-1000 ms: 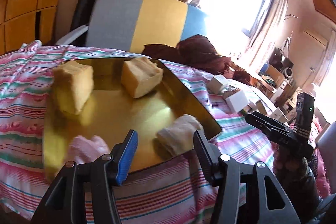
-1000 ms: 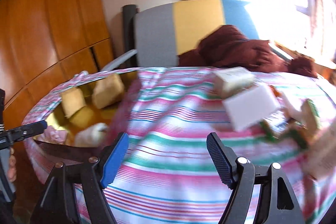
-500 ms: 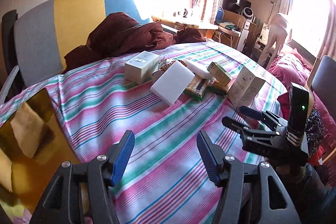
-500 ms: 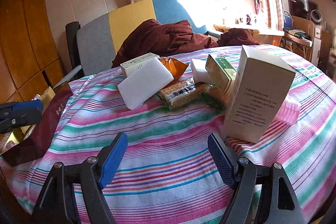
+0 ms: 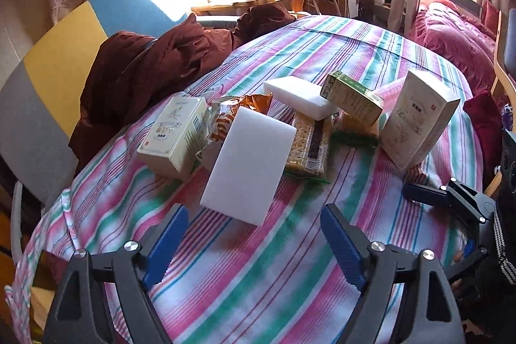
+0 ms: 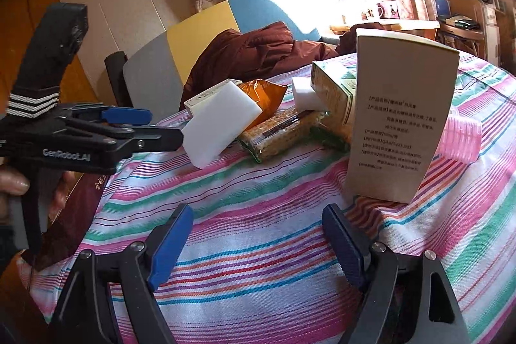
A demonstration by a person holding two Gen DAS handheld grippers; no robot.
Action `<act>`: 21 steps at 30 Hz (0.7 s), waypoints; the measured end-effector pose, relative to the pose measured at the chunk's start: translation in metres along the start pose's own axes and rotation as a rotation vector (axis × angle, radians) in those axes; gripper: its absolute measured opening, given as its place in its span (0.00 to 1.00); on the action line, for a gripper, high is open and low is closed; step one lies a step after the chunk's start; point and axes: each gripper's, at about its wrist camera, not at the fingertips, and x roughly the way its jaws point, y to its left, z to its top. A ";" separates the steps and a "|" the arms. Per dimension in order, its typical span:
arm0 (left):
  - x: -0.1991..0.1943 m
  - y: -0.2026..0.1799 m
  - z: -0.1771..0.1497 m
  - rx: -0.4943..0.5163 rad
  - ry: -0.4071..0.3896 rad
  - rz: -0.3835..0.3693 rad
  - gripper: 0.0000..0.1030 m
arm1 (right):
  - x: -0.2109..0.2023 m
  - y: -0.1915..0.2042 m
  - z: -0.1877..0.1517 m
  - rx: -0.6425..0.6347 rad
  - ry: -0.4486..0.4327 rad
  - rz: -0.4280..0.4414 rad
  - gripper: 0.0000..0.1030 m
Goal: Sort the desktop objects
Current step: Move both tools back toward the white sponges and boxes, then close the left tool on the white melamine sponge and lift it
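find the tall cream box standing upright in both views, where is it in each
Left wrist: the tall cream box stands at right of centre, beyond the snack packets.
Right wrist: it looms large at right of centre, printed side facing the camera.
Shared landmark: the big white foam block leaning on the pile.

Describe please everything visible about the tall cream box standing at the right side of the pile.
The tall cream box is a rectangular carton, cardboard by its look, closed and undamaged. It stands upright on the striped tablecloth. One broad face carries a small red mark and faint drawings; the opposite face has lines of dark printed text. A green-patterned box leans beside it, and a pink ribbed plastic item lies close behind; contact is unclear. Neither hand-held gripper touches it.
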 end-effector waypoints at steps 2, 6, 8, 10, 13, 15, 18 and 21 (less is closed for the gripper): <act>0.009 -0.002 0.005 0.037 0.015 0.015 0.84 | 0.000 -0.001 -0.001 0.007 -0.004 0.011 0.81; 0.027 -0.004 0.013 0.093 0.045 0.035 0.84 | -0.001 -0.003 -0.001 0.014 -0.009 0.030 0.82; 0.034 -0.003 0.015 0.099 0.053 0.034 0.84 | 0.000 -0.003 -0.001 0.014 -0.009 0.037 0.83; 0.039 -0.003 0.017 0.109 0.056 0.044 0.84 | 0.001 -0.003 -0.001 0.013 -0.008 0.043 0.84; 0.047 -0.004 0.020 0.132 0.064 0.056 0.84 | 0.001 -0.003 -0.001 0.011 -0.006 0.047 0.85; 0.052 -0.003 0.021 0.141 0.069 0.068 0.84 | 0.002 -0.003 -0.002 0.010 -0.006 0.048 0.85; 0.053 0.004 0.023 0.132 0.065 0.069 0.84 | 0.002 -0.002 -0.002 0.008 -0.004 0.051 0.86; 0.056 0.009 0.024 0.123 0.073 0.054 0.84 | 0.002 -0.002 -0.002 0.005 -0.001 0.052 0.87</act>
